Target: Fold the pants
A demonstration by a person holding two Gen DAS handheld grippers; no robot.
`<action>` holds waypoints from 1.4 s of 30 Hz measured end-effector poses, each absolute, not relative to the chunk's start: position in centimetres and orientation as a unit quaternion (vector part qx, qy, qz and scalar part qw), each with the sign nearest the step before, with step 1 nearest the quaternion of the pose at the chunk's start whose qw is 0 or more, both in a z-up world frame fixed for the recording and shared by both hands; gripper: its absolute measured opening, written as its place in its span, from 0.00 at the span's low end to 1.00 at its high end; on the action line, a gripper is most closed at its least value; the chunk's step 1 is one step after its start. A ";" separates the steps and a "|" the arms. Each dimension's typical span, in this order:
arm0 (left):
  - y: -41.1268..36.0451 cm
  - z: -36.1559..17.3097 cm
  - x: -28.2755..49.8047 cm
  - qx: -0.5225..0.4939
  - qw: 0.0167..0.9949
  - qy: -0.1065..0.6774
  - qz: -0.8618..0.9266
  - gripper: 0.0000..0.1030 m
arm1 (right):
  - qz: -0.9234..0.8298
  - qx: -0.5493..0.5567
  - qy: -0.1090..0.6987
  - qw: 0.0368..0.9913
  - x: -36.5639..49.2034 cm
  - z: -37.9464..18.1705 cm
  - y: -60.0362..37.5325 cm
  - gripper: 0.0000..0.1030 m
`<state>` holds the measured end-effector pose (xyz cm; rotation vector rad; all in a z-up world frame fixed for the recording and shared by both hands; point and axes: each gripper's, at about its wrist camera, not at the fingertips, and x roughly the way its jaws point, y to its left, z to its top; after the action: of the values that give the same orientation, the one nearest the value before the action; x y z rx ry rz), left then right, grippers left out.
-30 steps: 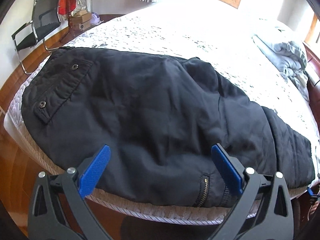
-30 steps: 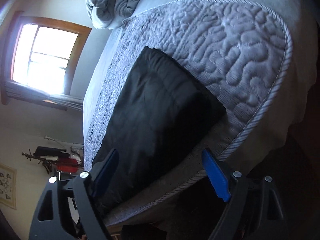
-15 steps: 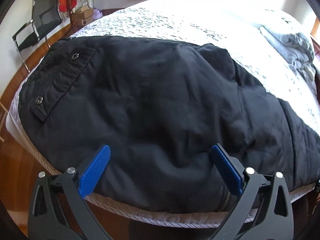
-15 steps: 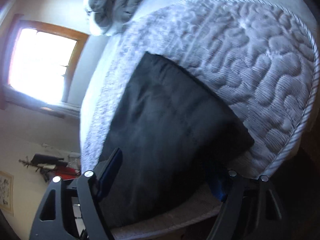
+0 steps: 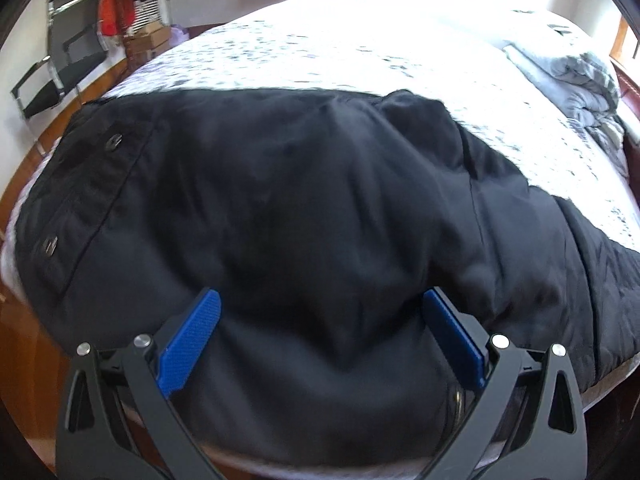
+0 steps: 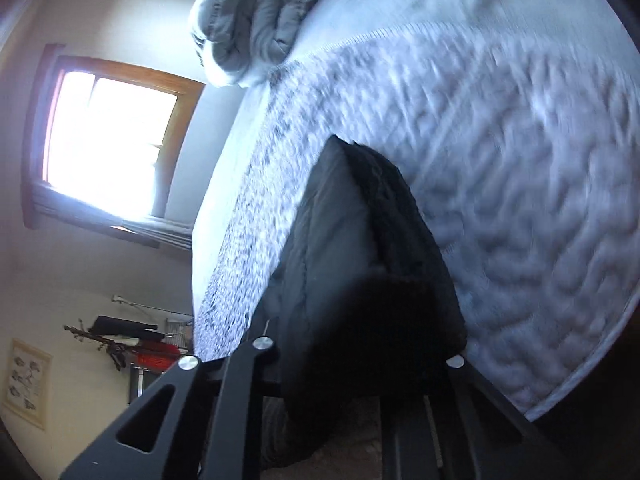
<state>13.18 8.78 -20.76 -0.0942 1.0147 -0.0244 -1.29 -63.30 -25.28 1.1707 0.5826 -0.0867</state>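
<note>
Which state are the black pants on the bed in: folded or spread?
Mostly spread. The black pants lie across the mattress; only the leg end, clamped in the right gripper, lifts.

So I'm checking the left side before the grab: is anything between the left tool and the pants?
Nothing visible. The left tool is open right over the black pants, bare fabric between its blue pads. The grey bedding lies far off.

Bright window [image 6: 108, 148], quilted bed [image 5: 360, 52], chair [image 5: 60, 68], wood floor [image 5: 24, 344].
</note>
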 end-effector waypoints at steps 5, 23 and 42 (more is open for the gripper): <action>2.9 -21.3 14.6 -0.022 0.875 0.479 -0.066 0.98 | -0.113 0.520 0.249 0.809 -2.8 -22.9 -67.3 0.14; 5.4 -17.8 12.5 -0.102 0.879 0.460 -0.070 0.98 | -0.156 0.261 0.251 0.919 -2.3 -13.3 -59.2 0.14; 12.1 -18.5 10.0 -0.201 0.861 0.466 -0.039 0.98 | 0.060 -0.016 0.379 0.923 7.6 -18.3 -31.9 0.14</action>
<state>9.98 12.10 -18.53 -0.4209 0.9768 -0.0824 7.60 -31.93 -18.29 -0.0320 0.7782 0.1231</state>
